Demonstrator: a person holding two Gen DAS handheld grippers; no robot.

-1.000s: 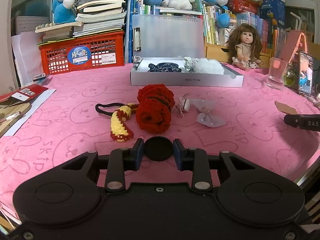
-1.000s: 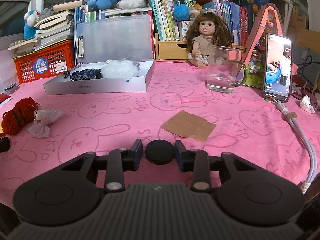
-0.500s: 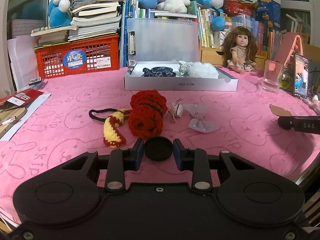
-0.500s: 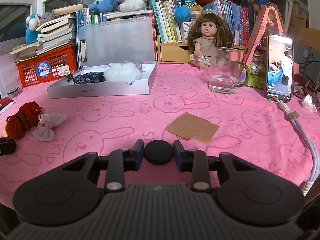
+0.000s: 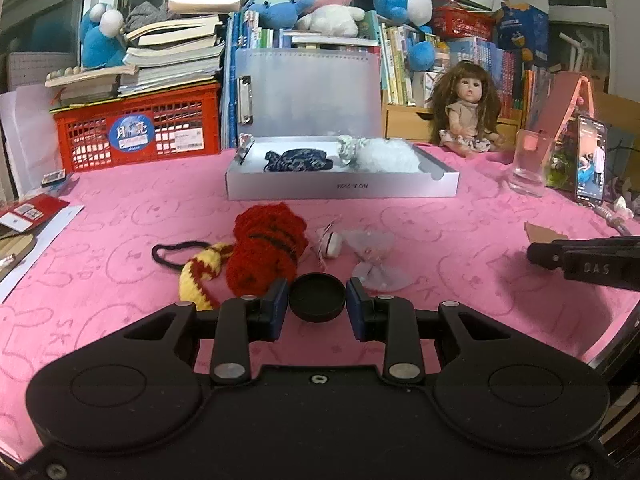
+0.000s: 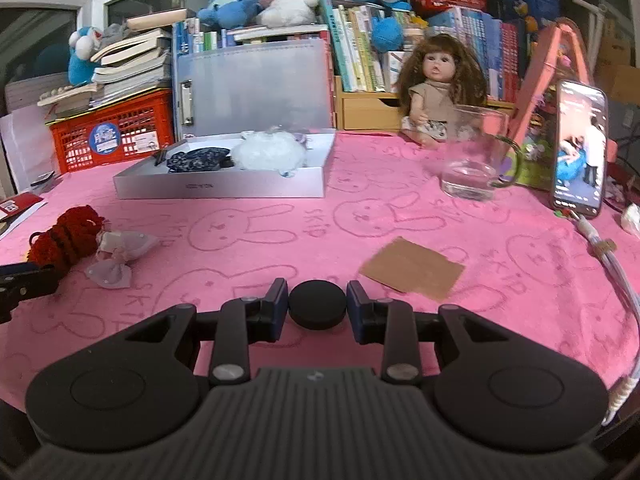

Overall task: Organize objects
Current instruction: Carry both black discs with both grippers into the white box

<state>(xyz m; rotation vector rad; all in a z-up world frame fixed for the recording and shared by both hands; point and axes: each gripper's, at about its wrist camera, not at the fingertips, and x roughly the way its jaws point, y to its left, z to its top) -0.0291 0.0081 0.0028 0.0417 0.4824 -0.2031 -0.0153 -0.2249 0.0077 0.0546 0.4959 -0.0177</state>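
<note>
A: Our left gripper (image 5: 318, 305) has its fingers (image 5: 276, 304) parted about the width of the black round disc between them, and they grip nothing. The red knitted piece (image 5: 266, 254) sits on the pink table (image 5: 100, 280) just past them, at about eleven o'clock.

B: Our right gripper (image 6: 317, 305) shows the same gap, with nothing between its fingers (image 6: 357, 305). A brown card (image 6: 412, 269) lies flat at one o'clock, apart from the fingertips.

A: Beside the red piece, at nine o'clock of it, we see a yellow-and-red striped knit (image 5: 200, 274) with a black elastic loop (image 5: 176, 249). At its three o'clock lies a pale fabric bow (image 5: 370, 252).

B: The shallow white box (image 5: 342, 190) stands at twelve o'clock, holding a dark patterned item (image 5: 298, 160) and a white fluffy one (image 5: 386, 156).

A: Any writing? We read "SKIP" (image 6: 316, 226) repeated in the tablecloth among the rabbit outlines, and "DAS" (image 5: 596, 269) on the right gripper's side at three o'clock.

B: The box front carries small print that we cannot make out. The round blue label (image 5: 130, 134) on the red crate (image 5: 176, 128) is also unreadable.
</note>
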